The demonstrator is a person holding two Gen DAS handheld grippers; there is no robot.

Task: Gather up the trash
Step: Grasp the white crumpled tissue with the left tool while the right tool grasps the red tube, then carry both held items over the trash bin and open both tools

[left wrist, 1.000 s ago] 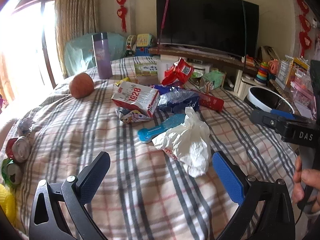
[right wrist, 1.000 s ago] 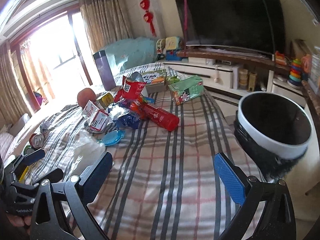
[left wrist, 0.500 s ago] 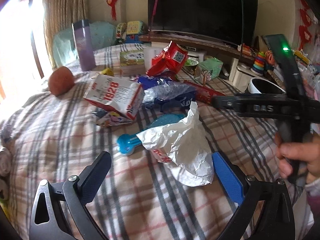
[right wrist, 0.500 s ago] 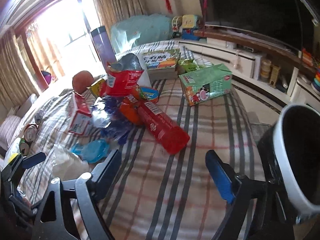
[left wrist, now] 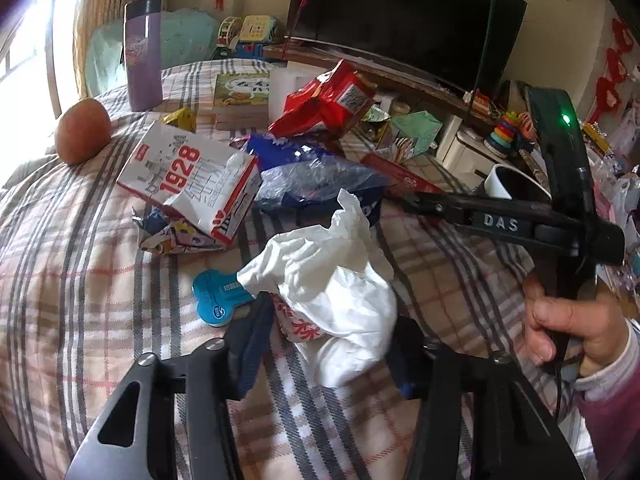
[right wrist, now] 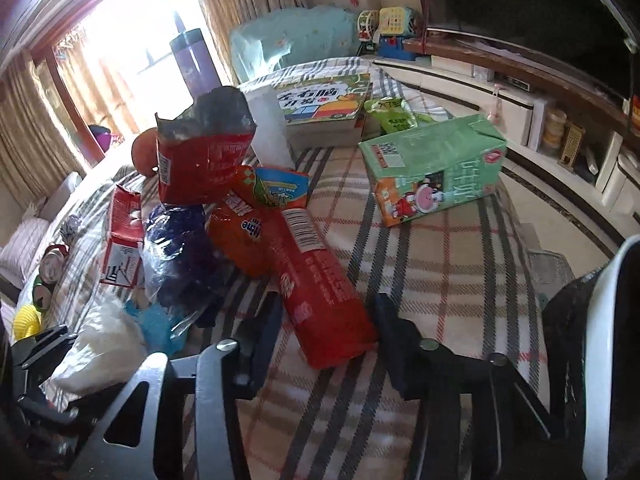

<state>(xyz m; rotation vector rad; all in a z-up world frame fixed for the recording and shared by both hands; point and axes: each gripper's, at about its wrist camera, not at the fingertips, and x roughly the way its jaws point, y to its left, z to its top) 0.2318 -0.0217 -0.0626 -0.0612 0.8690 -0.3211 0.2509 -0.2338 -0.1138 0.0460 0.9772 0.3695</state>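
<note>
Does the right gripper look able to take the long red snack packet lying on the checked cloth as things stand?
Probably yes. The right gripper has just been closing with the long red snack packet's near end between its fingers; nothing lies over that end, though an orange wrapper rests against the far part.

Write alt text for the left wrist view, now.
The left gripper has just been closing around a crumpled white plastic bag on a plaid-covered table; pad contact is unclear. Behind lie a "1928" carton, blue and red wrappers and a blue lid; the right gripper enters from the right.
</note>
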